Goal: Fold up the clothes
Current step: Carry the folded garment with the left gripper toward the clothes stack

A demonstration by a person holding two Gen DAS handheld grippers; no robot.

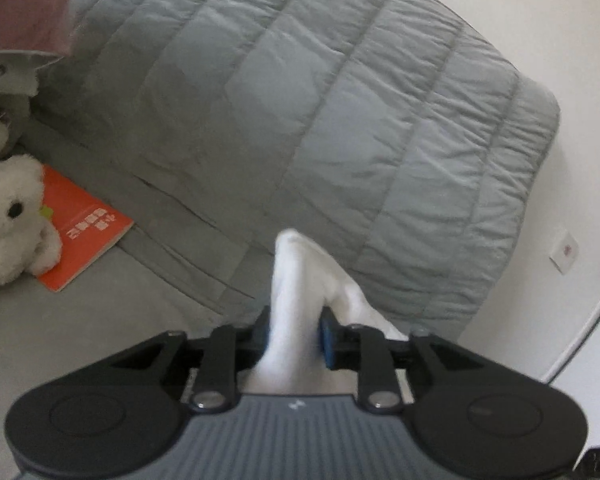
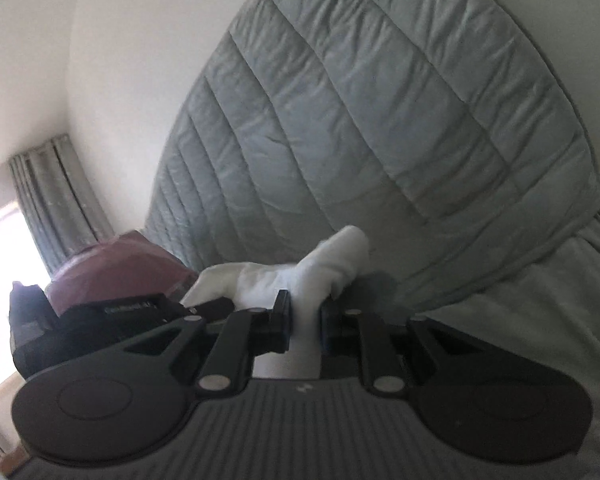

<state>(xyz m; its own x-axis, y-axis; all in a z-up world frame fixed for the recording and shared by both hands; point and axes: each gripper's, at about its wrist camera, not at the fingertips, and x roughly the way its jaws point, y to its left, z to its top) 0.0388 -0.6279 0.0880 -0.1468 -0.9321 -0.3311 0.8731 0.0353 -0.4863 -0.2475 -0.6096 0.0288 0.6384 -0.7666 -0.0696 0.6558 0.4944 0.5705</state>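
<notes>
left wrist view: the left gripper has its jaws clenched on a white sock held above the bed — grey quilt behind. right wrist view: the right gripper grasps the same sock too.

The left tool has a white sock between its 2 blue pads, the fabric rising past the fingertips. Beyond lies a grey quilted duvet on the bed. At left, a white plush toy rests partly on an orange booklet.
</notes>
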